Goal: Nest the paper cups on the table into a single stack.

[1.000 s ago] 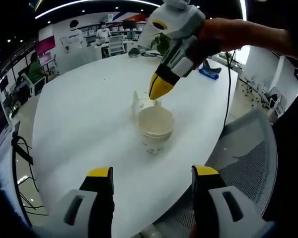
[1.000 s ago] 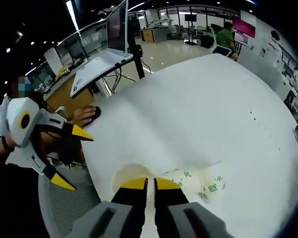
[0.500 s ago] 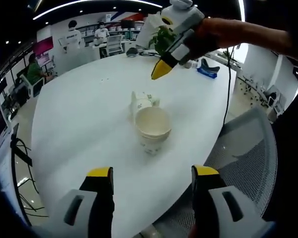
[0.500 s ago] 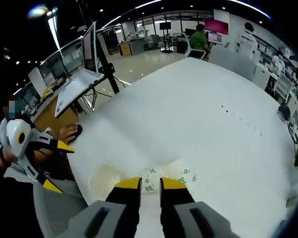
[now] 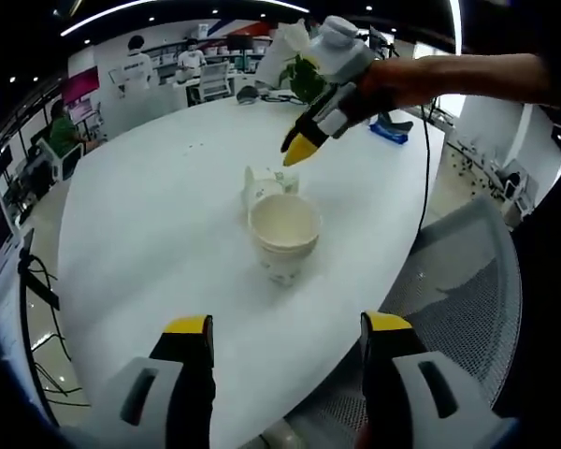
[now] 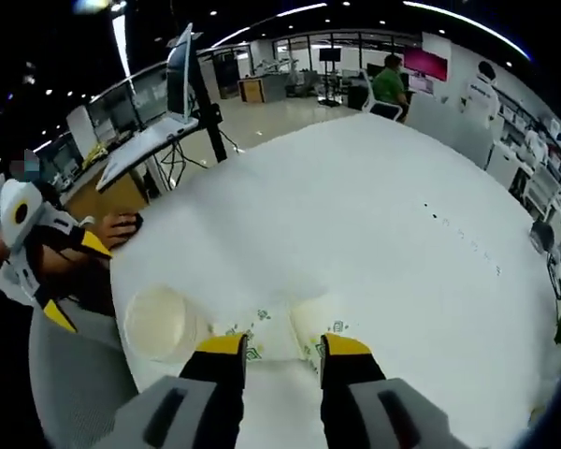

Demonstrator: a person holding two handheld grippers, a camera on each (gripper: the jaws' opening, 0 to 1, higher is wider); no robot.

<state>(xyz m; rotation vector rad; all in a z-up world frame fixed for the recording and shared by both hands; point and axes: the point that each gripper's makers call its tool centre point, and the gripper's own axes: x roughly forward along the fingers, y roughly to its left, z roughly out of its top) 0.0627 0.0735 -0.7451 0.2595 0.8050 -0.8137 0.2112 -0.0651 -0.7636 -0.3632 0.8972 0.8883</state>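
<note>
An upright paper cup (image 5: 283, 234) with a green print, seemingly with another nested in it, stands on the white table (image 5: 150, 215) ahead of my open, empty left gripper (image 5: 287, 327). Just behind it a printed cup (image 5: 262, 183) lies on its side. My right gripper (image 5: 304, 150) hovers above that lying cup, apart from it. In the right gripper view, my right gripper (image 6: 282, 346) is open with nothing between its jaws. Just beyond its tips lie printed cups (image 6: 310, 325). The upright cup (image 6: 159, 323) opens to their left. My left gripper (image 6: 37, 245) is at the far left.
A grey mesh chair (image 5: 458, 281) stands at the table's near edge, also seen as the chair (image 6: 70, 374). A monitor on a stand (image 6: 182, 79) is beyond the table. A plant (image 5: 304, 77) and a blue item (image 5: 393, 137) sit at the far side. People are in the background.
My right gripper's jaws went from nearly shut to open, and it rose and drew back from the lying cups. My left gripper stayed where it was.
</note>
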